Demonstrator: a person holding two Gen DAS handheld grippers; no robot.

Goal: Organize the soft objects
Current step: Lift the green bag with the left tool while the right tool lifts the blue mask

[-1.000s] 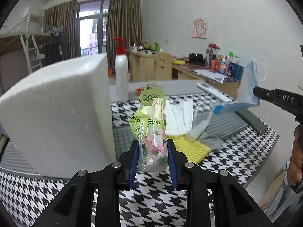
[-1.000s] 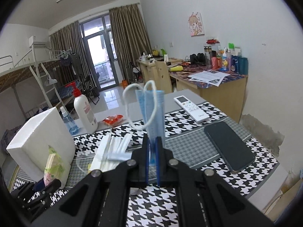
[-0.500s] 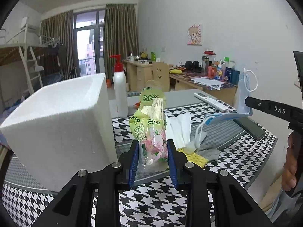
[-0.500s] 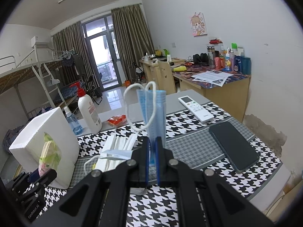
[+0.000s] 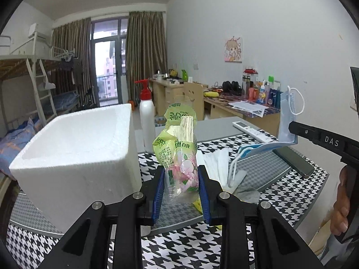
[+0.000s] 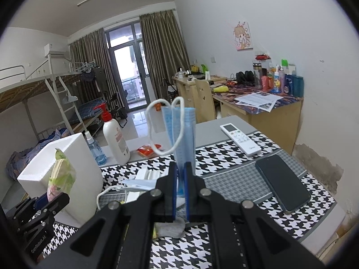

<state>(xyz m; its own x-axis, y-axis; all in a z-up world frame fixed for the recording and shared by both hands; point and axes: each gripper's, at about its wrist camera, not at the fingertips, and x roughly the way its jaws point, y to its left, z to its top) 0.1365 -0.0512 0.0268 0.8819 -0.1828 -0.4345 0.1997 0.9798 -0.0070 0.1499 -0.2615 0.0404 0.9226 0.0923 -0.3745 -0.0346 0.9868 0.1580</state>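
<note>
Two soft items are held up at once above a houndstooth tabletop (image 5: 298,192) in a dormitory room. At the left of the left wrist view stands an open white foam box (image 5: 74,157), the likely bin for the soft things, its mouth facing up and just beside the left tool (image 5: 181,188). That tool is clamped on the clear lower end of a green tissue pack (image 5: 177,148), which stands upright between the blue pads, raised near the box rim, probably so it can be dropped in. Behind it sits a white pump bottle (image 5: 147,123). Toward the centre right, white masks (image 5: 216,163) lie on the tabletop with a yellow cloth and a grey one partly hidden under them, apparently waiting their turn. At the right edge, the right tool (image 6: 180,179) pinches a folded blue face mask (image 6: 184,130), its jaws nearly together on the thin fabric; the mask stands upright with its white ear loops drooping to the left in the right wrist view, and a second blue mask (image 5: 260,148) hangs from it by a loop over the pile. A remote control (image 6: 240,137) and a dark phone (image 6: 282,181) lie farther right, hard items that seem outside the sorting.
</note>
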